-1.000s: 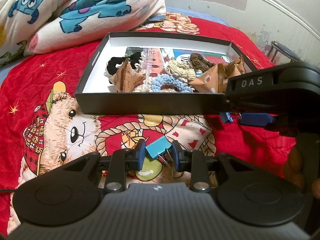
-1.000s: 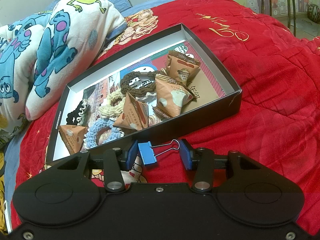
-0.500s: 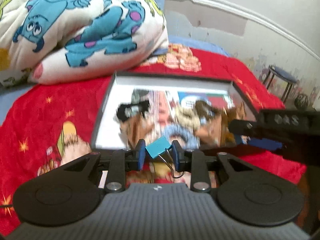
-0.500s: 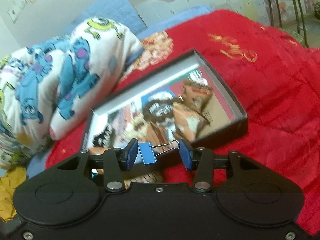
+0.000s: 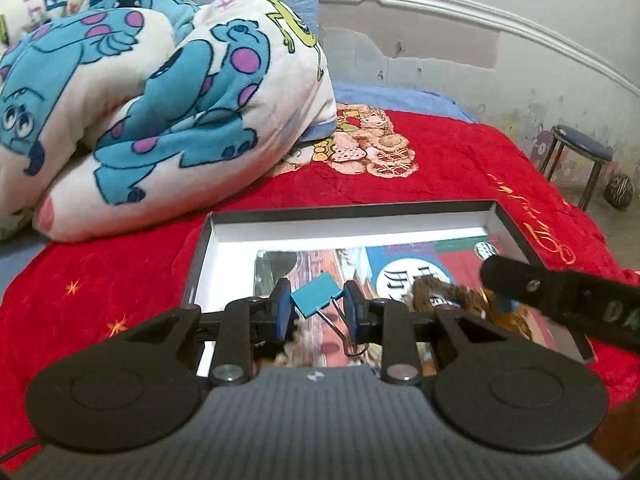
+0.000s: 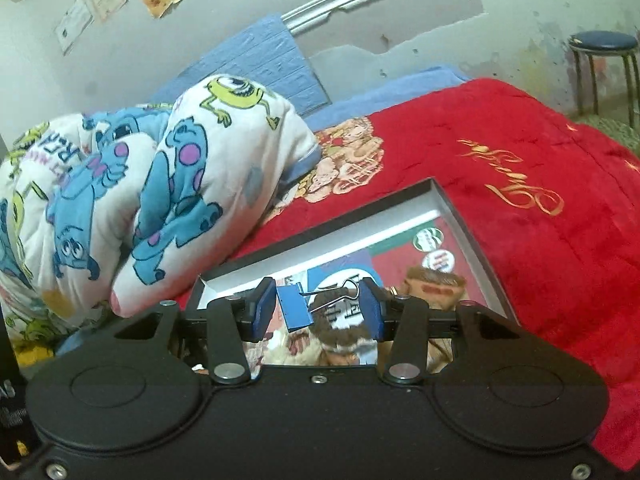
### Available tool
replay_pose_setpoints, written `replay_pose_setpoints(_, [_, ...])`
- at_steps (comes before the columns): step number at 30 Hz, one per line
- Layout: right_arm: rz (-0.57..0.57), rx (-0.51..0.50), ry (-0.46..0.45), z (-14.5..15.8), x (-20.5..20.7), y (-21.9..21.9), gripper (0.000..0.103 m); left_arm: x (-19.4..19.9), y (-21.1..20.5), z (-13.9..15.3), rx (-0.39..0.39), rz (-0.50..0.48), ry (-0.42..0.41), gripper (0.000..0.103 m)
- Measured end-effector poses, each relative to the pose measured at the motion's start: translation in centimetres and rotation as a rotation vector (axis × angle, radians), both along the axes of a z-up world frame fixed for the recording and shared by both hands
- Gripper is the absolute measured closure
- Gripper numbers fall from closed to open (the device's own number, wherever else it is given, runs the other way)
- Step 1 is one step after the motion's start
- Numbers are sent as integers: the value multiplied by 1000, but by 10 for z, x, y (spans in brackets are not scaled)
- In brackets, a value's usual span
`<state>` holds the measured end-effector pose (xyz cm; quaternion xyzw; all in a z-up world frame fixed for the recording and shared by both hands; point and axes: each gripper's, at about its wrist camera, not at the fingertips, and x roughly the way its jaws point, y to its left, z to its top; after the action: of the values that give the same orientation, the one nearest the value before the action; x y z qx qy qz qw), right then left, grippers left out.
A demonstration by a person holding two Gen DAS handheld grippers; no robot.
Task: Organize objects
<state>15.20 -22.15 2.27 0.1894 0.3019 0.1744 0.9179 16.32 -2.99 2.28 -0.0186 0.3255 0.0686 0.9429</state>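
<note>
My left gripper [image 5: 317,311] is shut on a light blue binder clip [image 5: 316,295] and holds it over the near part of the black shallow box [image 5: 352,212]. My right gripper [image 6: 318,309] holds a dark blue binder clip [image 6: 295,306] by its wire handle between the pads, above the same box [image 6: 460,220]. The right gripper's body [image 5: 560,296] shows at the right of the left wrist view. Inside the box I see a printed sheet, a brown scrunchie [image 5: 448,296] and brown snack packets [image 6: 434,282], partly hidden by the grippers.
The box lies on a red bedspread [image 5: 440,168]. A folded monster-print blanket [image 5: 160,112] lies at the far left. A blue stool [image 6: 604,64] stands by the wall at the right.
Both grippers have risen from the bedspread in front of the box and moved forward over it, each carrying its clip. The views now look across the box toward the wall.
</note>
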Motion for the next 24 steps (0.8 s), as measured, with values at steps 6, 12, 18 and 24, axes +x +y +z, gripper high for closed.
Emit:
replay_pose_setpoints(6, [-8,-66,41,-20,32,20,59,9,5,-13,21,-2,22,70])
replay_pose_setpoints(12, [-11,-73,62,-32,36,25,59,12,8,-22,29,-7,30,69])
replay_pose_setpoints(18, [-7,-72,55,-32,33,24,57,11,11,-23,33,-17,11,49])
replay_pose_setpoints(24, [-4,0,3,-13,24,15,37,-3,14,0,83,-13,-68,23])
